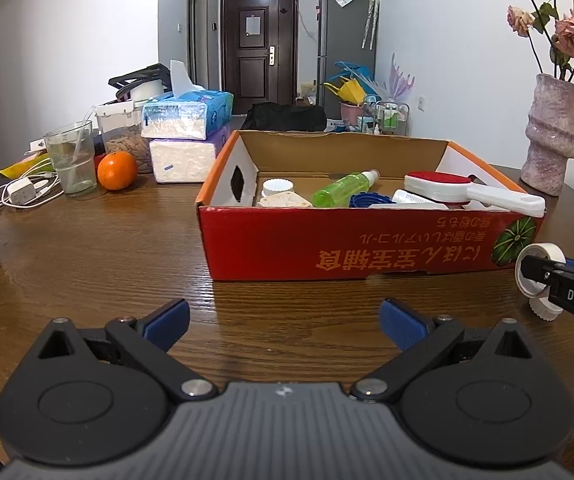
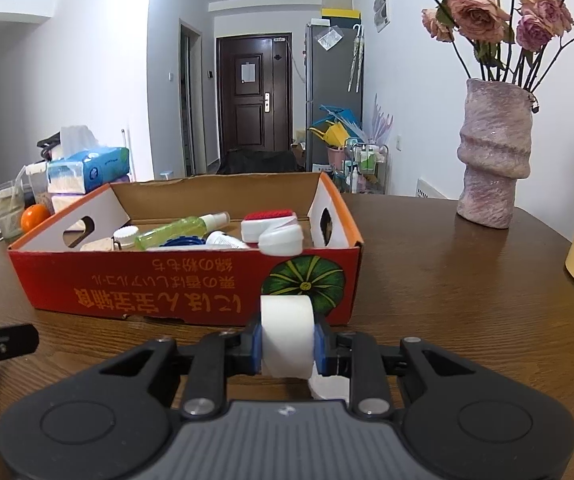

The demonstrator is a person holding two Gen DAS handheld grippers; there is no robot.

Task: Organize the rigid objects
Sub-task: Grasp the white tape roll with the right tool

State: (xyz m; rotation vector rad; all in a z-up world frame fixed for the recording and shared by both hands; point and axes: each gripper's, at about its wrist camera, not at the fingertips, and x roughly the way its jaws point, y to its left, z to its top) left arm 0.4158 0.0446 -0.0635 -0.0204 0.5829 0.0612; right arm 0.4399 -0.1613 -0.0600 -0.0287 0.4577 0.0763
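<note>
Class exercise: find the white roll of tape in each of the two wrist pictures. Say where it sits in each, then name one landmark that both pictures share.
Left wrist view: the white roll of tape is at the far right edge, low, clamped in the right hand-held gripper.
Right wrist view: bottom centre, between the blue pads, in front of the box.
Shared landmark: the red cardboard box with the pumpkin picture.

"DAS" on right gripper (box print upside down, unreadable).

I see a white tape roll standing on edge before the red box; maybe lifted.
</note>
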